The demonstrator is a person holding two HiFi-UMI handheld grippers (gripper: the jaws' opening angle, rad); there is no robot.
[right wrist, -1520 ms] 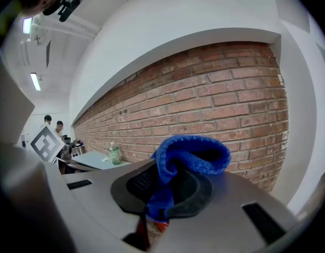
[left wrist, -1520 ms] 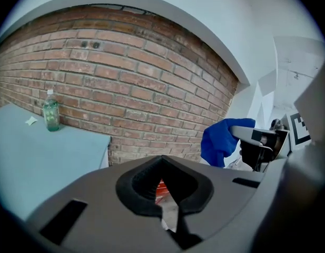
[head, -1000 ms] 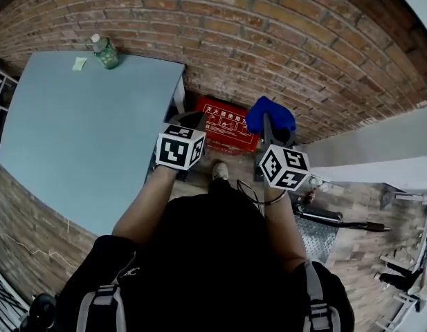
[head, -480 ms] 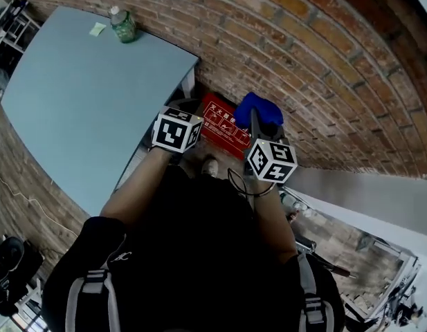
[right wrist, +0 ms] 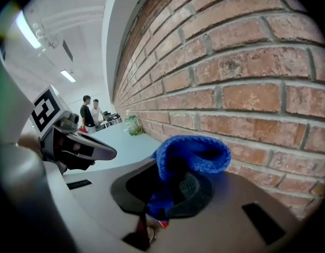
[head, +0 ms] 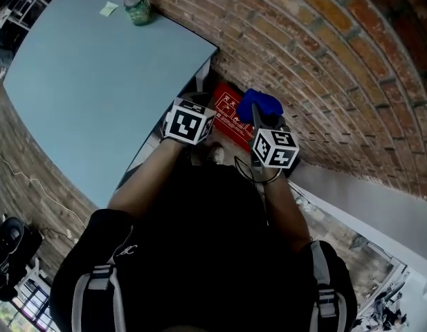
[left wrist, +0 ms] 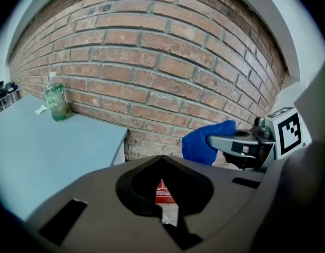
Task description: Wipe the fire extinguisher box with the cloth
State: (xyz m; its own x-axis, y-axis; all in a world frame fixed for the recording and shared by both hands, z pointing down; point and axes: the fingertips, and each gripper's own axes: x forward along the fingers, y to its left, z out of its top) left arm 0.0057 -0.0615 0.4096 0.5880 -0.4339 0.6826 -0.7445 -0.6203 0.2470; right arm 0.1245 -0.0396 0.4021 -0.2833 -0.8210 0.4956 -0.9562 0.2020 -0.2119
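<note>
The red fire extinguisher box [head: 229, 113] stands on the floor against the brick wall, beside the table's end. My right gripper [head: 260, 116] is shut on a blue cloth [head: 261, 105], held above the box's right end. In the right gripper view the cloth [right wrist: 191, 154] bulges out of the closed jaws, close to the bricks. My left gripper [head: 194, 104] hovers over the box's left end, shut and empty. Through the hole between its jaws a bit of the red box [left wrist: 163, 193] shows. The left gripper view also shows the cloth [left wrist: 204, 141] at right.
A light blue table [head: 88, 81] fills the left, with a green bottle [head: 137, 7] and a small note at its far edge by the brick wall [head: 324, 61]. A pale wall panel [head: 365, 206] runs at right. Two people [right wrist: 91, 115] stand far off.
The head view has swung and tilted, so the table and wall sit differently in the picture. Both grippers stay above the red box, and the cloth remains in the right one.
</note>
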